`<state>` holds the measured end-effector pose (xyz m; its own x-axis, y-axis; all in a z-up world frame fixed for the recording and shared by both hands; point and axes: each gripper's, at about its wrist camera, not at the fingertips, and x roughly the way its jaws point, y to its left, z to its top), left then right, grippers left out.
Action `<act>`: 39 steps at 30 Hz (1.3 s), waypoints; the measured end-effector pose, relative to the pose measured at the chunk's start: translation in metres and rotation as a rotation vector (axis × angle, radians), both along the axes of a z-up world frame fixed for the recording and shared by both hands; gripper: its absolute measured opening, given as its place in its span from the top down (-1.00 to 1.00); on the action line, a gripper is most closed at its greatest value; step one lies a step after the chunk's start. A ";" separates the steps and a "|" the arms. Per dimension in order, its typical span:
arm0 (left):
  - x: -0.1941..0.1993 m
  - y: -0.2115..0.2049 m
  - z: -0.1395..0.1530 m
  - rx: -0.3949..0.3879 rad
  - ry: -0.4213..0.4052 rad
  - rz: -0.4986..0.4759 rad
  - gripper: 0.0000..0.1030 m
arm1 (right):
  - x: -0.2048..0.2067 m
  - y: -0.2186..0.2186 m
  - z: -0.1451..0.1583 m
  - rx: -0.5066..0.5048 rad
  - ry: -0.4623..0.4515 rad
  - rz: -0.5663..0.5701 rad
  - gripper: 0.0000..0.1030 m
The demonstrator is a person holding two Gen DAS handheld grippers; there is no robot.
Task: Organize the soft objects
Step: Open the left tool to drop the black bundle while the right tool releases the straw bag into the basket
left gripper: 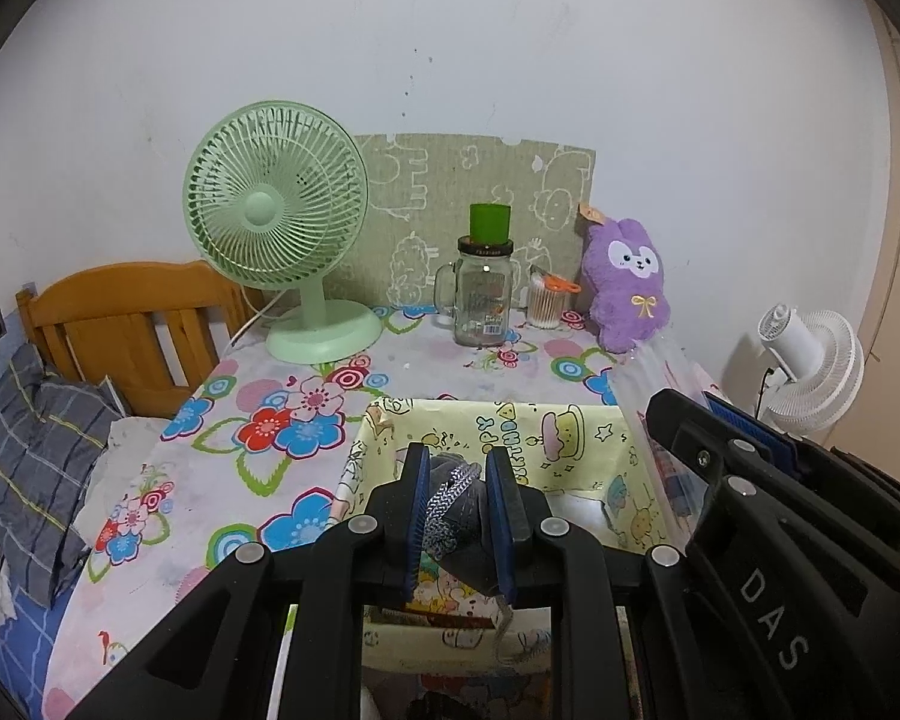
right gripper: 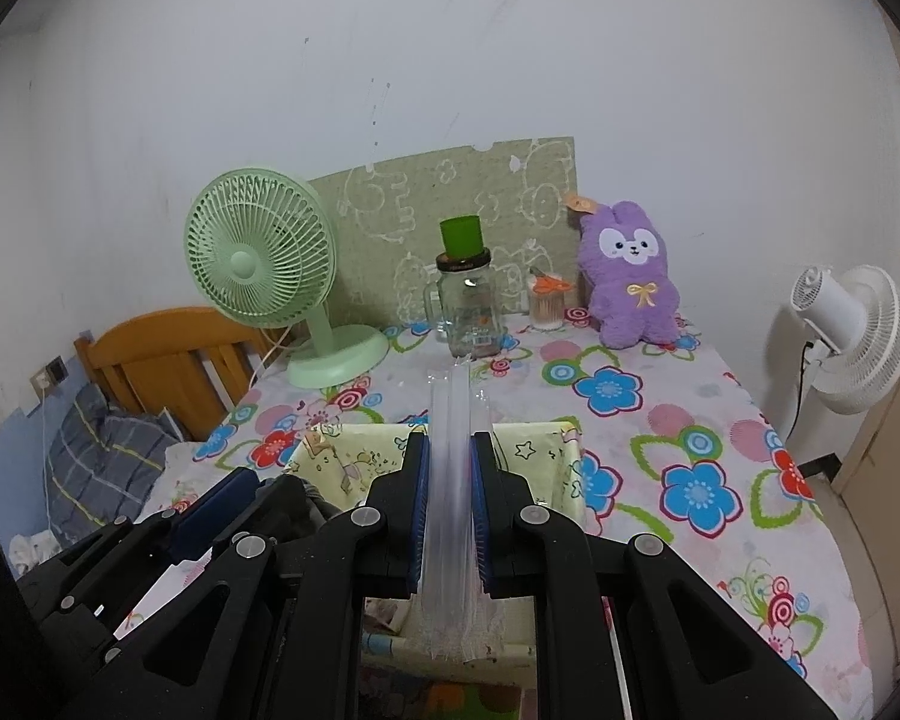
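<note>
My left gripper (left gripper: 456, 456) is shut on a grey knitted soft item (left gripper: 453, 516) with a braided strap, held over a yellow cartoon-print box (left gripper: 570, 438) at the table's near edge. My right gripper (right gripper: 450, 444) is shut on a folded clear plastic bag (right gripper: 450, 480) that sticks out past its fingertips above the same box (right gripper: 354, 456). The two grippers are side by side: the right gripper (left gripper: 687, 405) shows at the right of the left wrist view, the left gripper (right gripper: 258, 489) at the lower left of the right wrist view. A purple plush rabbit (right gripper: 630, 288) sits upright against the wall at the back right.
A floral-clothed table (right gripper: 660, 420) carries a green desk fan (left gripper: 276, 210), a glass jar topped by a green cup (left gripper: 483, 294) and a cotton-swab tub (left gripper: 546, 300) along the back. A white fan (right gripper: 852, 330) stands right of the table. A wooden headboard (left gripper: 120, 324) and bedding lie left.
</note>
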<state>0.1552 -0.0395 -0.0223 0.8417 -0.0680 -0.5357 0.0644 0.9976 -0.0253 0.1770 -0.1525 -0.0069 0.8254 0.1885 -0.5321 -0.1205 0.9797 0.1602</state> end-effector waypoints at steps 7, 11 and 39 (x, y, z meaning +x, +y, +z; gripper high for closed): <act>0.015 -0.003 -0.017 0.001 0.050 -0.016 0.65 | 0.014 0.004 -0.014 -0.016 0.015 0.029 0.68; 0.020 -0.002 -0.028 0.002 0.088 -0.020 0.36 | 0.022 0.005 -0.025 -0.017 0.039 0.036 0.69; 0.013 -0.003 -0.029 0.035 0.092 -0.029 -0.79 | 0.028 0.010 -0.035 -0.047 0.052 0.081 -0.65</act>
<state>0.1685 -0.0424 -0.0509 0.7869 -0.0714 -0.6129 0.0921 0.9958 0.0021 0.2052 -0.1422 -0.0415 0.7795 0.2273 -0.5837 -0.1922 0.9737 0.1224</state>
